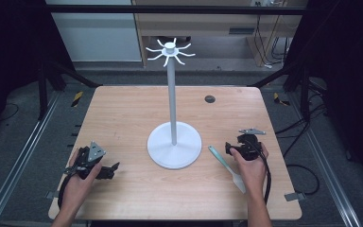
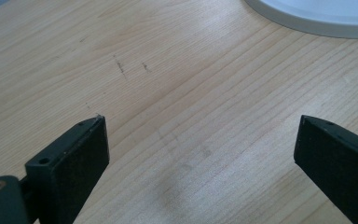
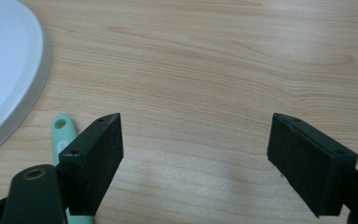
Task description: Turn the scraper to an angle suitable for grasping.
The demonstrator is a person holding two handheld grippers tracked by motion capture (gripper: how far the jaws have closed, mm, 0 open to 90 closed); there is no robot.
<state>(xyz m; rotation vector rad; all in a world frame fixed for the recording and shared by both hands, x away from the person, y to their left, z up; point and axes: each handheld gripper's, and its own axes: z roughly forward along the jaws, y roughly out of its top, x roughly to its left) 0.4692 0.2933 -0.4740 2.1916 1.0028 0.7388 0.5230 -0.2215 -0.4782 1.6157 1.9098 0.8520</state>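
Standing mid-table (image 1: 123,109), a white hook stand (image 1: 172,99) separates two hand-held grippers. Left gripper (image 2: 200,140): jaws wide apart, empty, over bare wood. Right gripper (image 3: 196,149): jaws likewise apart, empty, just beside a mint-green spatula (image 1: 227,168) lying flat near the stand's base.

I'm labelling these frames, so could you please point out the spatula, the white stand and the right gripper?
spatula (image 1: 227,165): high view, middle of its mint-green handle.
white stand (image 1: 172,97): high view, halfway up its pole.
right gripper (image 3: 196,158): right gripper view, the gap midway between its open jaw tips.
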